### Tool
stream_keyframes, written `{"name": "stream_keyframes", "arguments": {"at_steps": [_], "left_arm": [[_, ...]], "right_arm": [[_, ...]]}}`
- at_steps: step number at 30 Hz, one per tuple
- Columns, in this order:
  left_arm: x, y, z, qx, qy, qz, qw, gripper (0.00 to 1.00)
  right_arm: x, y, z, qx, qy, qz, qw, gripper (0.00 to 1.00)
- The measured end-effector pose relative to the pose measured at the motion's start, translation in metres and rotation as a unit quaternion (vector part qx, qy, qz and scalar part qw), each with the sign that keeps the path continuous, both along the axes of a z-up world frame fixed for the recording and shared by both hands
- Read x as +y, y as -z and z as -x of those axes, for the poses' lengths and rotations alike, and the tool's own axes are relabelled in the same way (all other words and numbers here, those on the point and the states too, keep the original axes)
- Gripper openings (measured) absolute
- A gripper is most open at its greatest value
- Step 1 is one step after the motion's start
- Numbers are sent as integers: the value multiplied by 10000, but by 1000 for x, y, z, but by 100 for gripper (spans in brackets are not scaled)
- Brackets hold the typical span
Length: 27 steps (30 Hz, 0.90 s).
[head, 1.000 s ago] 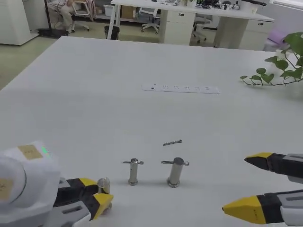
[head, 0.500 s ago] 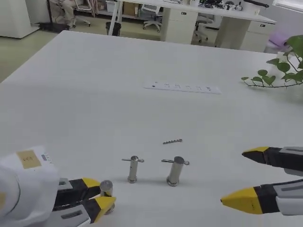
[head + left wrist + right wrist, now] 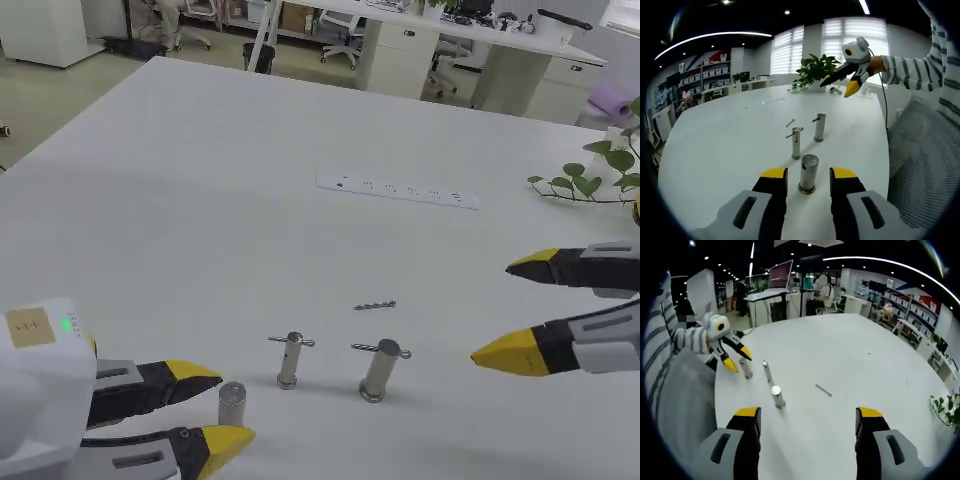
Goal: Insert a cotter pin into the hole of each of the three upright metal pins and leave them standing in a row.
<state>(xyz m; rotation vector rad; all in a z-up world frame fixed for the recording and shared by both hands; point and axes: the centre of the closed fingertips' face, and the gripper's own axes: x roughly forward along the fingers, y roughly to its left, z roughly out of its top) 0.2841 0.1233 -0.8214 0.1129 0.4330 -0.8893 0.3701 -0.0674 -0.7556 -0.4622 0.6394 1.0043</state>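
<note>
Left gripper [image 3: 236,405] sits low on the white table [image 3: 200,200], its yellow-tipped jaws spread and straddling the bare pin [image 3: 809,172]. That pin stands upright right between the two tips, and the left gripper view shows a sliver of daylight on either side, so the jaws are released and not pinching it. No cotter shows through this one. Next along is the middle pin [image 3: 290,360], upright, with a cotter [image 3: 291,341] poking out both sides near its top. Beyond that is the thicker end pin [image 3: 379,370], also upright, its own cotter [image 3: 378,349] sticking out to the left of the head. All three stand in a rough row, the bare pin a touch nearer the person than the other two. The loose cotter pin [image 3: 375,305] lies flat on the table just behind the end pin, apart from everything and touched by nothing. Over to the right gripper [image 3: 492,310]: it hovers above the table, well off to the side of the row, jaws wide apart with nothing between them (its own view looks straight down the gap at bare tabletop and the pins beyond). A striped sleeve [image 3: 910,65] shows behind it in the left gripper view. Farther back on the table lie a white power strip [image 3: 398,190] and, at the right edge, a leafy plant [image 3: 600,180].
</note>
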Motion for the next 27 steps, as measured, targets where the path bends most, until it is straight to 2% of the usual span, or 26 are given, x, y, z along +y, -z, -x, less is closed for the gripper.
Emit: {"name": "stream_keyframes", "arguments": {"at_steps": [7, 9, 10, 11, 15, 18, 19, 20, 21, 22, 23, 26, 27], "left_arm": [[13, 3, 0, 117, -60, 72, 9999, 52], [17, 3, -1, 163, -122, 98, 9997, 61], [19, 5, -2, 216, -206, 50, 9995, 67], [21, 6, -2, 199, -230, 16, 9995, 74], [24, 7, 1, 255, -269, 56, 9993, 90], [24, 6, 3, 279, -287, 103, 9991, 95], [24, 6, 4, 309, -309, 137, 9990, 95], [25, 7, 5, 377, -348, 154, 9986, 97], [26, 8, 6, 598, -491, 253, 9967, 97], [25, 4, 4, 552, -523, 363, 9964, 98], [24, 0, 2, 472, -521, 461, 9965, 98], [25, -11, 0, 449, -624, 752, 9942, 99], [25, -14, -1, 428, -655, 782, 9939, 99]], "right_arm": [[13, 0, -16, 3, -494, 364, 9981, 76], [15, 5, -20, 32, -624, 481, 9969, 76], [15, 8, -21, 66, -657, 548, 9963, 75], [15, 11, -23, 80, -730, 646, 9952, 74], [20, 20, -32, 119, -952, 846, 9918, 69], [23, 27, -37, 196, -1202, 1081, 9866, 65], [24, 31, -39, 238, -1307, 1213, 9837, 65], [25, 34, -43, 251, -1386, 1303, 9814, 64], [26, 36, -45, 249, -1469, 1347, 9796, 64], [28, 38, -46, 293, -1523, 1387, 9781, 63], [28, 41, -47, 435, -1581, 1466, 9755, 63], [32, 48, -50, 535, -1756, 1593, 9700, 62], [31, 52, -51, 607, -1858, 1747, 9650, 62]]}}
